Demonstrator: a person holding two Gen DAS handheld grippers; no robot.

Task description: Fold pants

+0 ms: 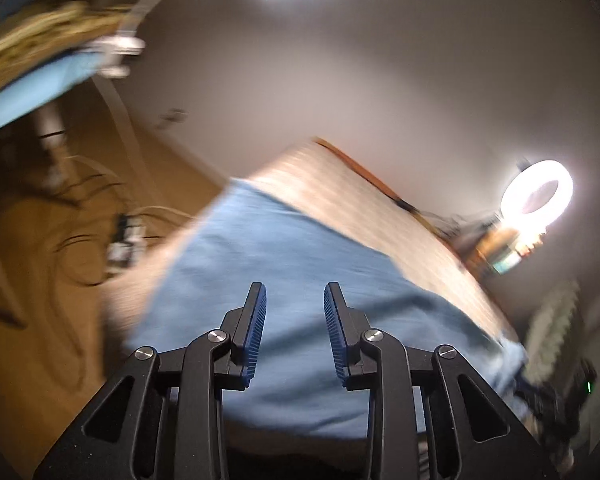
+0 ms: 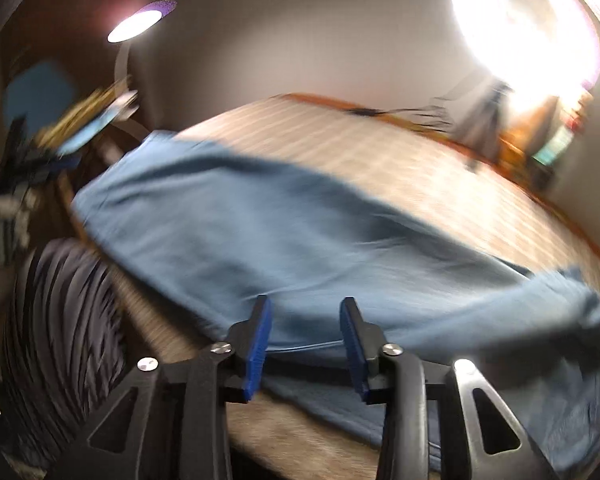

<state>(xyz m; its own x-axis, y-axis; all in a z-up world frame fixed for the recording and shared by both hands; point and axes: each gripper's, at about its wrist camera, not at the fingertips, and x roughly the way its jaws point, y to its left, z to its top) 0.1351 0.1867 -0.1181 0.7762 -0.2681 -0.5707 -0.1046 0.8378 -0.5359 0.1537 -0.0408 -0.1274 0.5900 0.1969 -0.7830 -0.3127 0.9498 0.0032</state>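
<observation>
- Where the striped table (image 2: 440, 184) fills both blurred views, it carries the blue pants (image 2: 284, 232), spread flat from its near left edge to the near right.
- Behind, on the right, a ring light (image 1: 537, 193) glows.
- Left gripper (image 1: 295, 294) hangs above the cloth, jaws apart, holding nothing.
- Right gripper (image 2: 305, 309) is likewise spread, empty, over the pants' near edge.

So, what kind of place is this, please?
Probably a room in a home, set up for filming: blue pants lie on a cloth-covered table, lit by a ring light, above a wooden floor.
</observation>
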